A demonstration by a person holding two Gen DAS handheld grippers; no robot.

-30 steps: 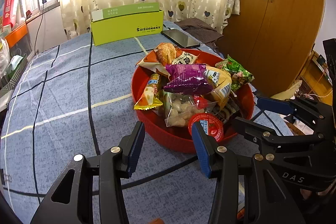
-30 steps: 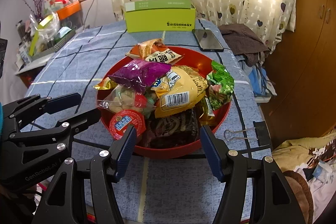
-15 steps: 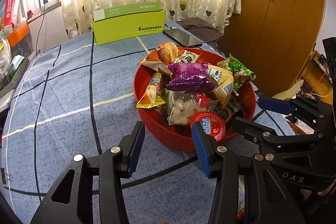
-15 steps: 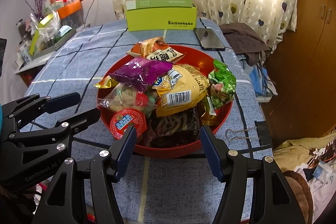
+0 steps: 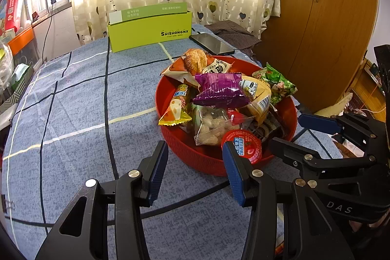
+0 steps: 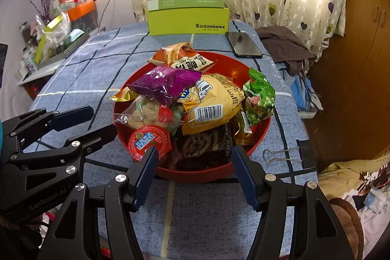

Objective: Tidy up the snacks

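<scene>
So on the left we've got our left tool (image 5: 193, 171) hanging just short of the near rim of the red bowl (image 5: 195, 155), fingers spread wide with nothing between them. Far back on the table (image 5: 73, 113) sits the green box (image 5: 148, 28) with its top open, maybe where the packets belong, but we can't say for sure. The snacks are all heaped in the bowl: yellow cheese stick (image 5: 176, 106) drooping over the left rim, purple packet (image 6: 165, 83) on top, red jelly cup (image 6: 148, 141) right at the near edge, green pea bag (image 6: 259, 95) leaning over the right rim. Our right tool (image 6: 192, 173) is also released, empty, straddling the near rim. Phone (image 6: 243, 44) and binder clip (image 6: 282, 155) lie off right.
</scene>
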